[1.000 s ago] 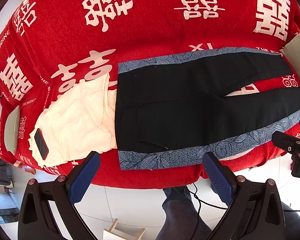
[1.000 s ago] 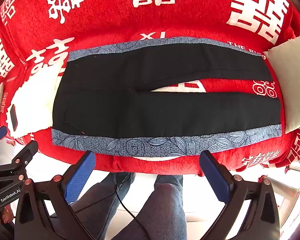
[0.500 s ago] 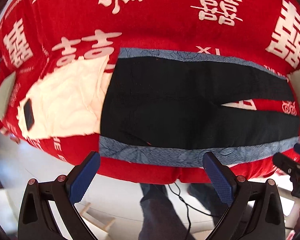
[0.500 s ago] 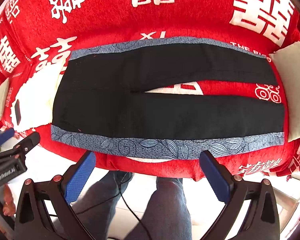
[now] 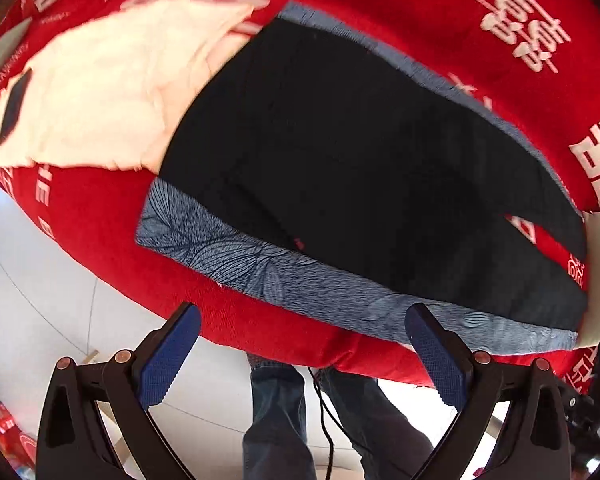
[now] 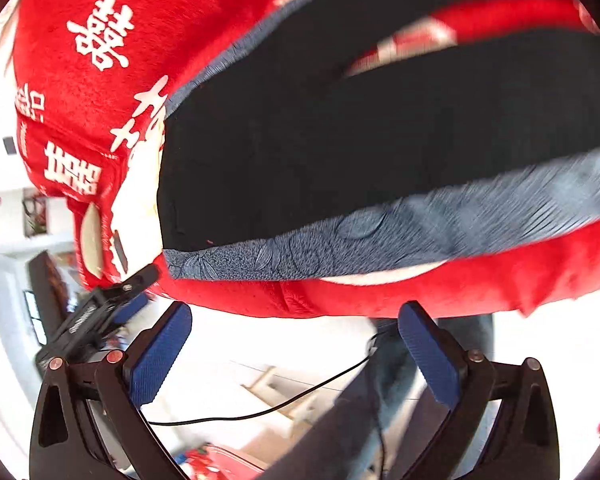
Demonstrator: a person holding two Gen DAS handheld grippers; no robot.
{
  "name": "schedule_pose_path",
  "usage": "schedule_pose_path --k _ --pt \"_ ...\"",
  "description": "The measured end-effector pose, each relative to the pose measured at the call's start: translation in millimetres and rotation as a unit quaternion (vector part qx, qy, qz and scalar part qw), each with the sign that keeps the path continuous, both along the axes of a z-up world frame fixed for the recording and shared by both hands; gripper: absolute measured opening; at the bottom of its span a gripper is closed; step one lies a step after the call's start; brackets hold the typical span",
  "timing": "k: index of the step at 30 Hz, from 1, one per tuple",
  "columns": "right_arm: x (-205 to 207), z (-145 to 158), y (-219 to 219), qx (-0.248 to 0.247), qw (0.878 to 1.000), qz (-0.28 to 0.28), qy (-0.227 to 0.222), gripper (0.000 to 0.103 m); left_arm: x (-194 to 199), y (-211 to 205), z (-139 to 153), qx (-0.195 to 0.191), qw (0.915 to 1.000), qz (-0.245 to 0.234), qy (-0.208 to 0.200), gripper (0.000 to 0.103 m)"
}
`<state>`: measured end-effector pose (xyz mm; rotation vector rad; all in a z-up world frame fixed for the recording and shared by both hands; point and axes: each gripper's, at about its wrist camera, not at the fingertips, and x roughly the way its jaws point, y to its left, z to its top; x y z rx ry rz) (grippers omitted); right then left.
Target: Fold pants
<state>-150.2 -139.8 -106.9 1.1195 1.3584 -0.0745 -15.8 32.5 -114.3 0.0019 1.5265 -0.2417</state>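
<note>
The black pants with blue-grey floral side panels (image 5: 360, 152) lie flat and unfolded on the red plush bedspread printed with white characters (image 5: 440, 12), legs slightly parted. A cream cloth (image 5: 112, 92) lies beside the waistband, touching it, with a small dark rectangular object (image 5: 14, 106) resting on top. The left gripper (image 5: 300, 354) hovers near the bed's edge, its blue-padded fingers (image 5: 168, 356) spread wide, holding nothing. The right gripper (image 6: 294, 350) is likewise spread and empty. The person's jean-clad legs (image 5: 284, 412) stand below.
</note>
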Motion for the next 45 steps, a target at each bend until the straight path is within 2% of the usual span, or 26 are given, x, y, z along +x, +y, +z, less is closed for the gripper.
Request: schedule_pose_path --k 2,5,8,9,11,14,16,18,19,20,21,23,26,31,34,35,36,38,39,40,41,42,45 --pt "-7 -28 16 0.033 0.999 -0.024 -0.011 0.103 -1 9 -18 -0.015 0.9999 0.006 0.002 0.102" --pt "-13 -57 26 0.044 0.997 -0.054 -0.014 0.098 -5 20 -41 -0.038 0.999 0.018 0.012 0.102" --pt "-18 -73 26 0.046 0.994 -0.089 -0.033 0.082 -8 24 -54 -0.063 0.9976 0.025 0.017 0.102" --pt "-19 -78 24 0.048 0.994 -0.095 -0.036 0.08 -9 25 -57 -0.068 0.9973 0.023 0.017 0.102" --pt "-22 -89 23 0.049 0.992 -0.105 -0.043 0.077 -10 24 -64 -0.078 0.9965 0.019 0.022 0.102" --pt "-26 -94 18 0.064 0.988 -0.127 -0.063 0.077 -11 23 -69 -0.097 0.9946 0.02 0.029 0.102" --pt "-29 -95 17 0.071 0.985 -0.14 -0.078 0.073 -8 24 -74 -0.111 0.993 0.023 0.033 0.102" --pt "-32 -95 14 0.083 0.979 -0.163 -0.095 0.055 -8 22 -77 -0.123 0.9913 0.025 0.038 0.102" --pt "-33 -96 11 0.091 0.975 -0.176 -0.099 0.052 -9 18 -78 -0.125 0.9911 0.024 0.039 0.102" --pt "-32 -99 7 0.102 0.97 -0.196 -0.102 0.044 -9 16 -79 -0.127 0.9909 0.023 0.041 0.102" --pt "-31 -102 3 0.106 0.967 -0.209 -0.098 0.028 -8 12 -81 -0.128 0.9906 0.023 0.042 0.102" --pt "-30 -106 -3 0.116 0.963 -0.227 -0.088 0.012 -7 9 -82 -0.132 0.9899 0.027 0.046 0.102" --pt "-26 -91 -9 0.132 0.956 -0.237 -0.11 0.012 -5 10 -84 -0.157 0.9843 0.059 0.057 0.102" --pt "-20 -55 -11 0.129 0.958 -0.217 -0.136 0.012 13 25 -86 -0.199 0.9687 0.129 0.071 0.102" --pt "-17 -47 -11 0.124 0.961 -0.208 -0.131 0.012 25 28 -83 -0.198 0.9661 0.154 0.06 0.102" --pt "-16 -46 -11 0.12 0.963 -0.203 -0.127 0.012 29 28 -82 -0.196 0.9662 0.158 0.057 0.093" --pt "-14 -45 -10 0.117 0.965 -0.198 -0.124 0.012 32 26 -82 -0.196 0.9662 0.158 0.055 0.067" --pt "-10 -46 -10 0.113 0.968 -0.192 -0.117 0.012 38 22 -85 -0.2 0.9665 0.147 0.067 0.037" --pt "-7 -47 -11 0.11 0.97 -0.188 -0.112 0.012 38 21 -85 -0.203 0.9658 0.147 0.067 0.03" --pt "-4 -47 -11 0.103 0.973 -0.18 -0.103 0.012 41 19 -82 -0.197 0.9681 0.142 0.063 0.028" --pt "-4 -47 -12 0.098 0.975 -0.174 -0.098 0.012 44 16 -77 -0.189 0.9713 0.133 0.056 0.019" --pt "1 -45 -14 0.092 0.978 -0.165 -0.091 0.012 48 13 -67 -0.183 0.9744 0.122 0.046 0.018" --pt "13 -29 -25 0.08 0.982 -0.139 -0.101 0.011 59 3 -36 -0.187 0.9763 0.105 0.033 0.018"
